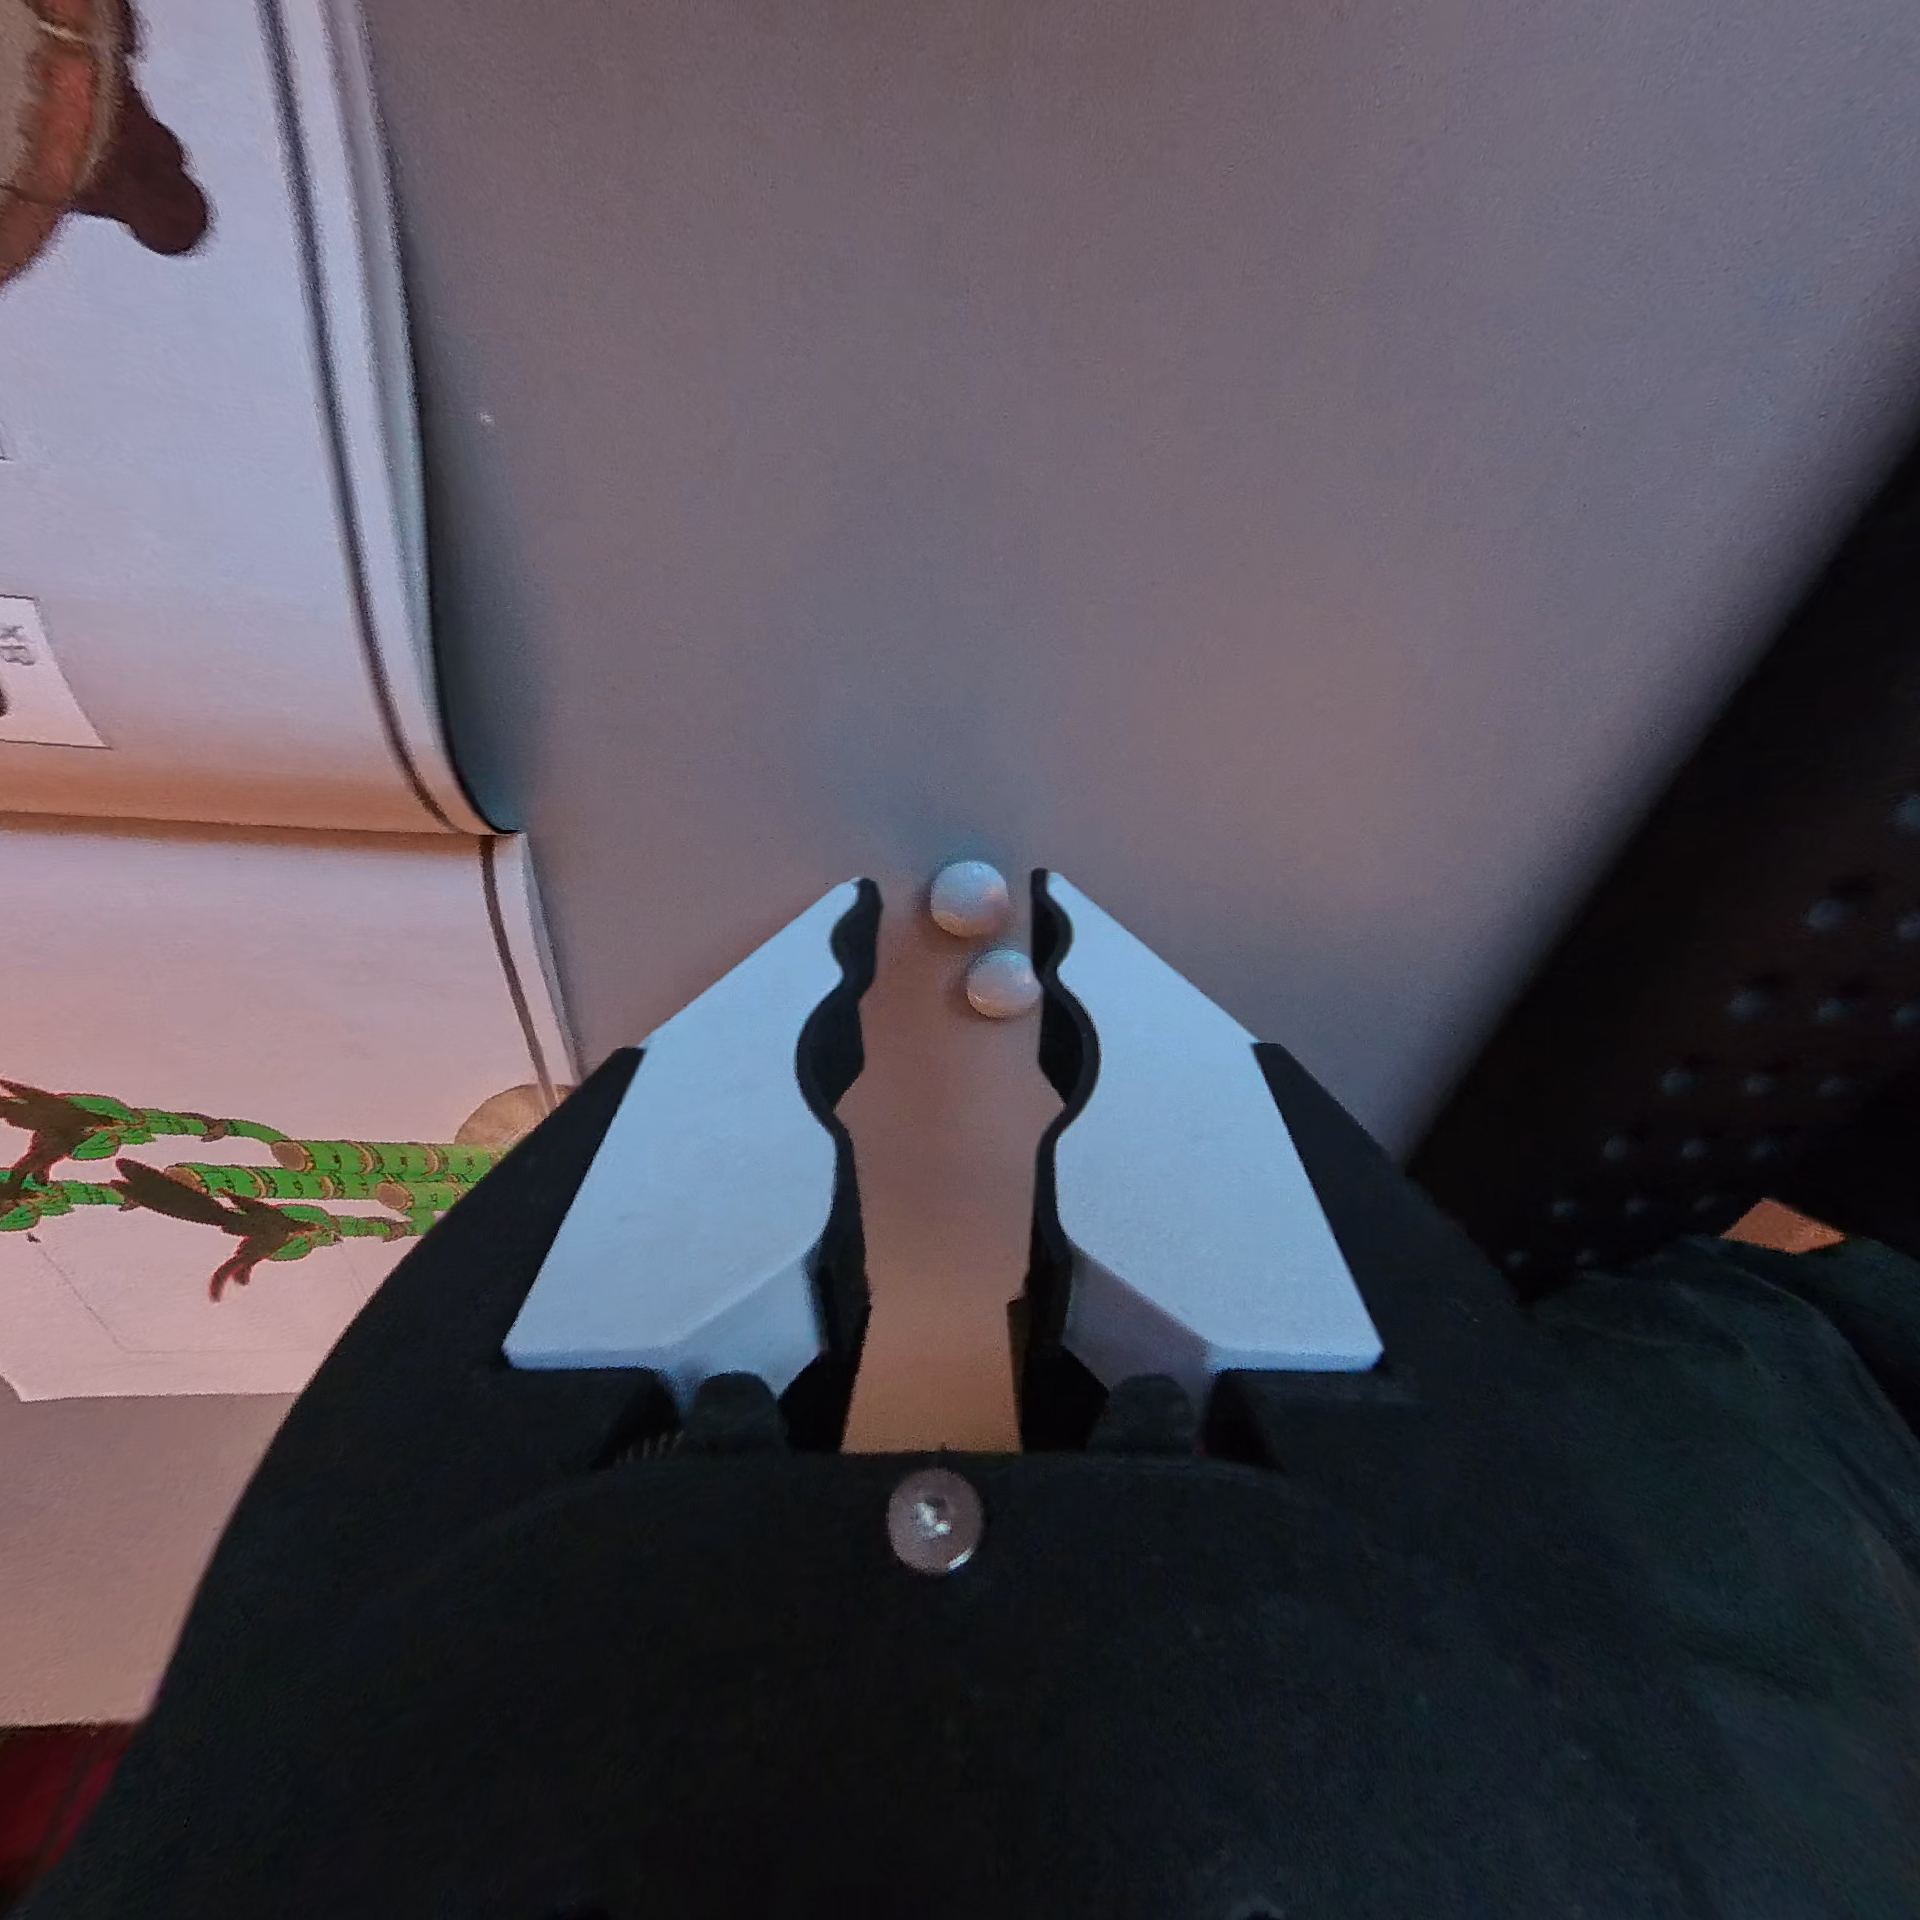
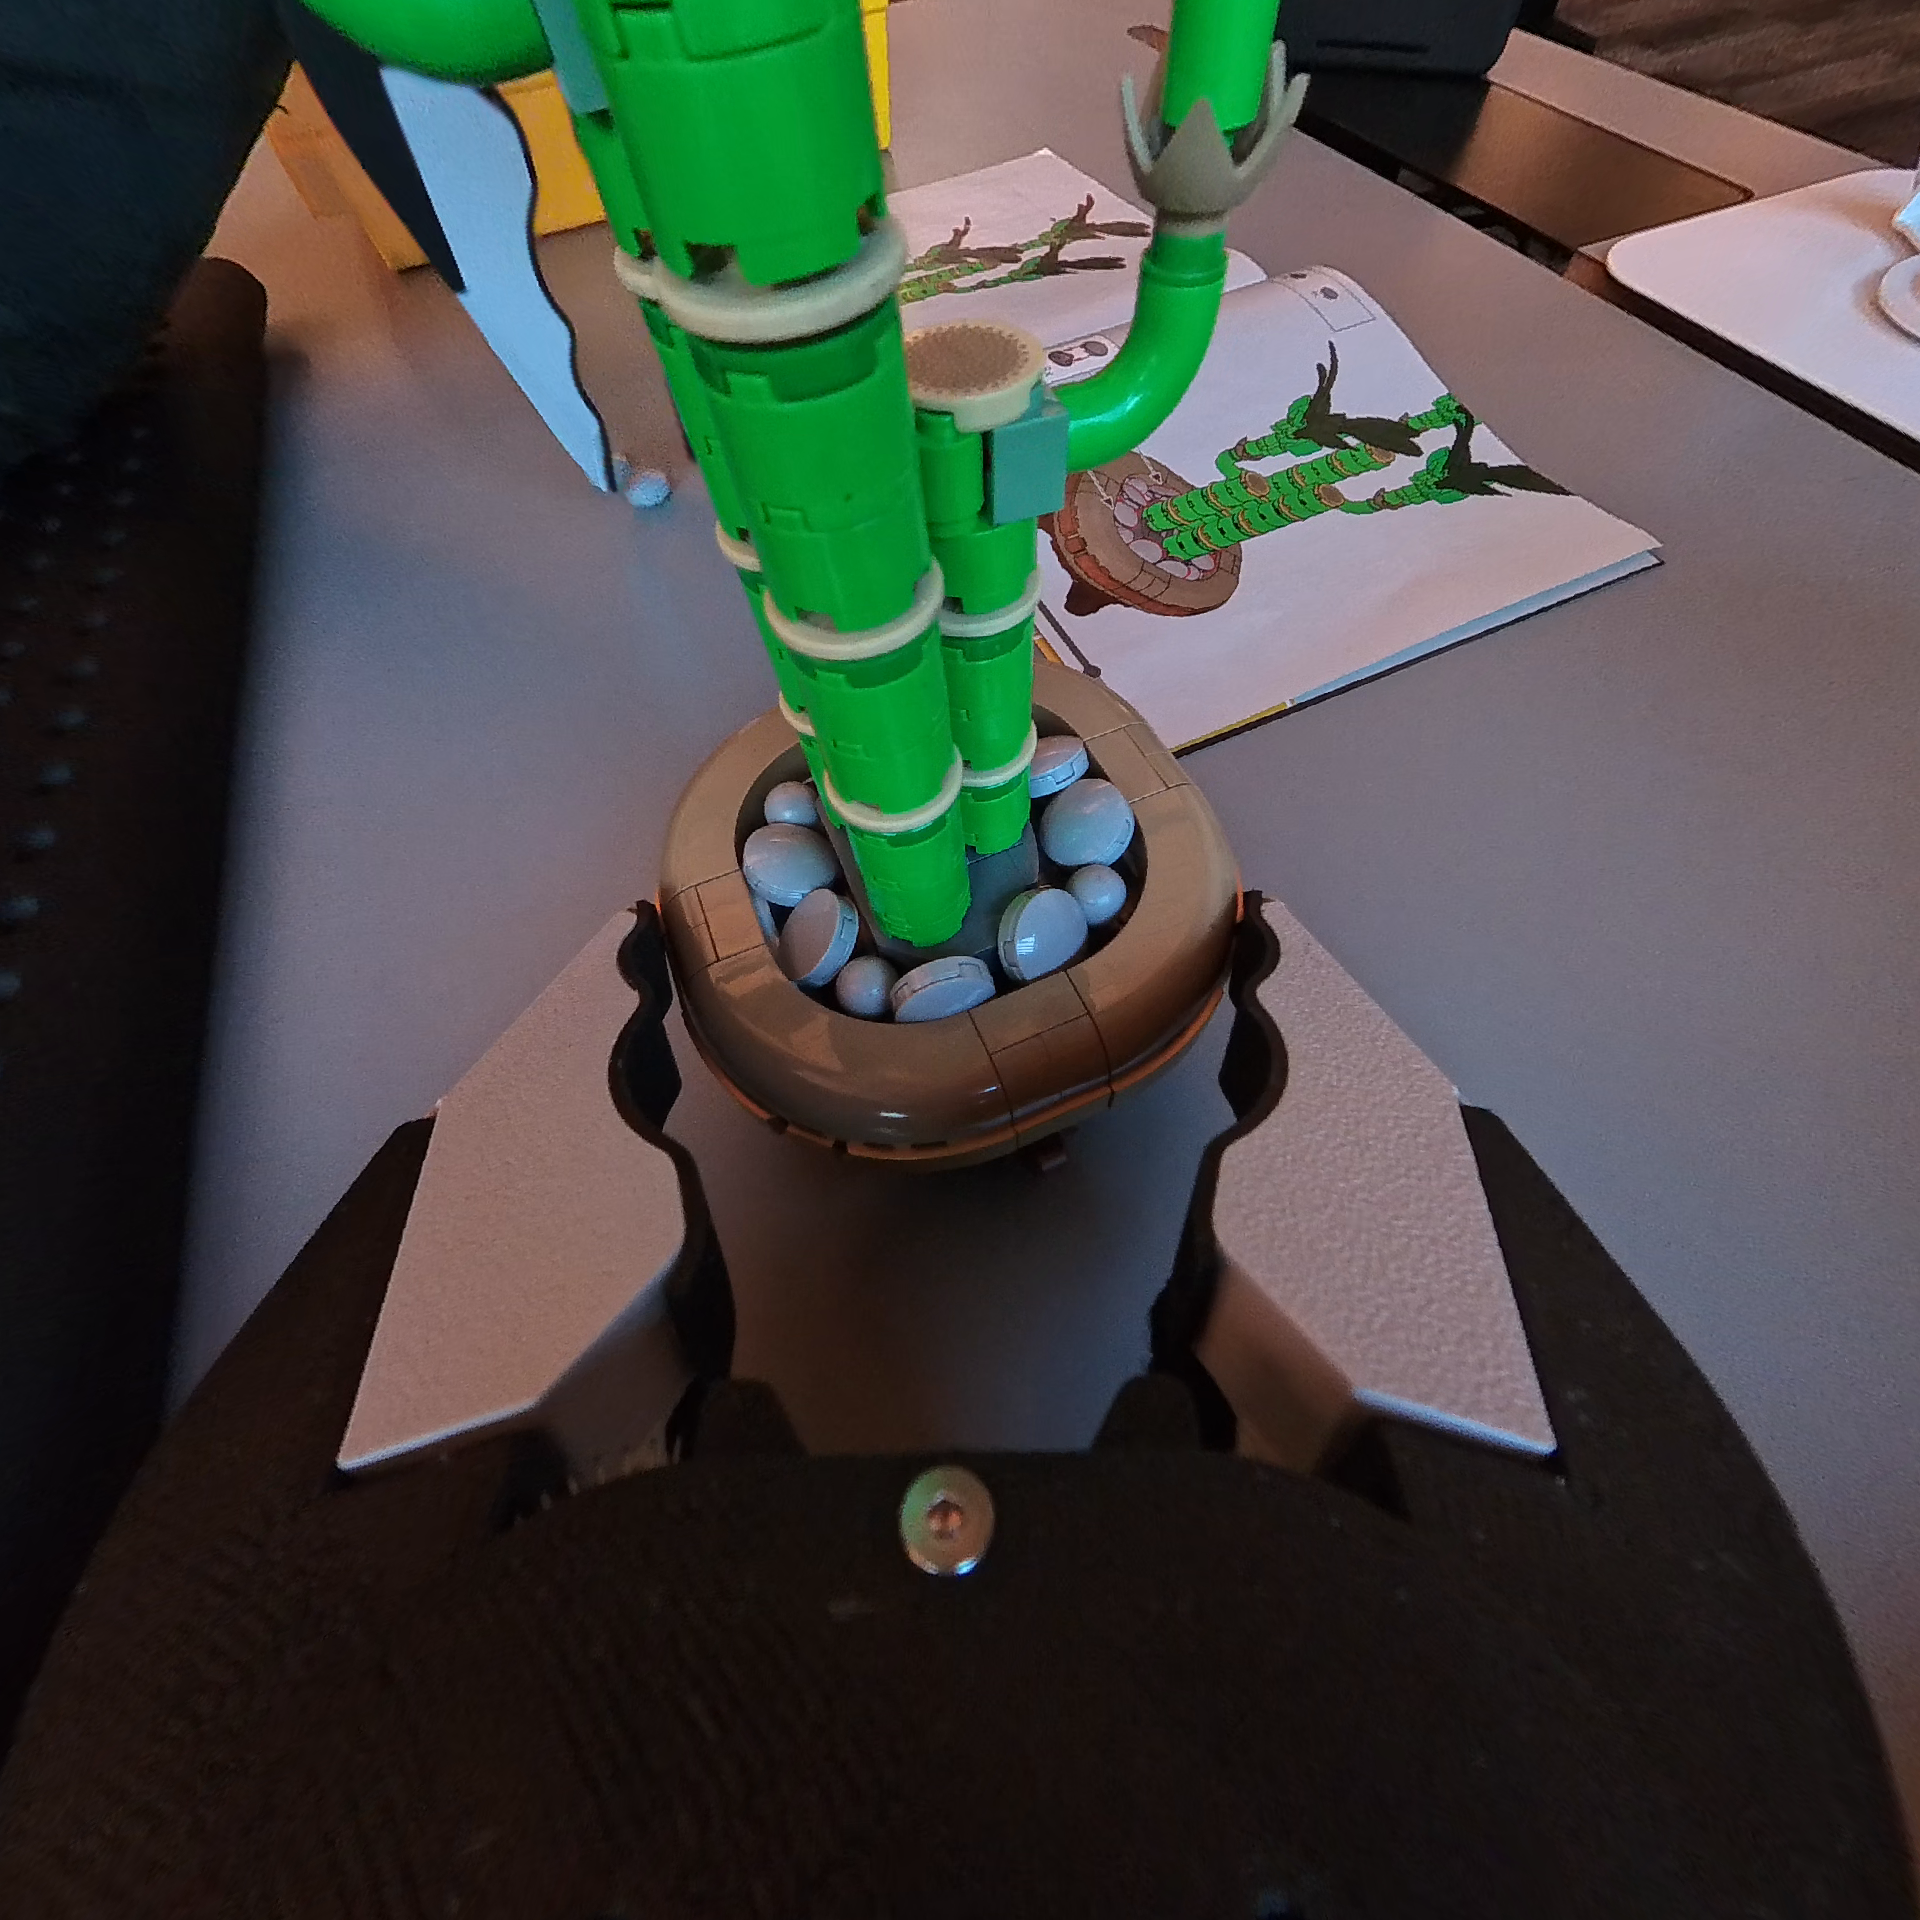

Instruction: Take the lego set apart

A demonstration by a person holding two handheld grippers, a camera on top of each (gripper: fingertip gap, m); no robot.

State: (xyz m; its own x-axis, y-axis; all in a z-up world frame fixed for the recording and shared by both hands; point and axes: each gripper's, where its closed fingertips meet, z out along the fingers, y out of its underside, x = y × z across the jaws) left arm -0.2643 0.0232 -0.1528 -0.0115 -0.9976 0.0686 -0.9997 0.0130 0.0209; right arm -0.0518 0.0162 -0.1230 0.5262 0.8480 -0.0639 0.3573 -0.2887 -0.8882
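Note:
The lego set is a green bamboo plant (image 2: 821, 468) standing in a brown pot (image 2: 935, 1091) filled with grey round pebbles (image 2: 1086, 821). My right gripper (image 2: 945, 920) has its fingertips against both sides of the pot, which stands on the grey table (image 2: 1558, 935). My left gripper (image 1: 951, 899) is open, tips down at the table. Two loose grey pebbles (image 1: 968, 896) lie on the table between its fingertips, not held. The left gripper's finger (image 2: 520, 312) also shows in the right wrist view, with those pebbles (image 2: 644, 483) at its tip.
An open instruction booklet (image 2: 1351, 582) lies behind the pot and shows at the left in the left wrist view (image 1: 208, 987). A yellow box (image 2: 561, 177) stands at the back. A black perforated surface (image 1: 1714, 935) borders the table. A white tray (image 2: 1766, 281) sits far right. About 25 cm separates my left fingertips from my right.

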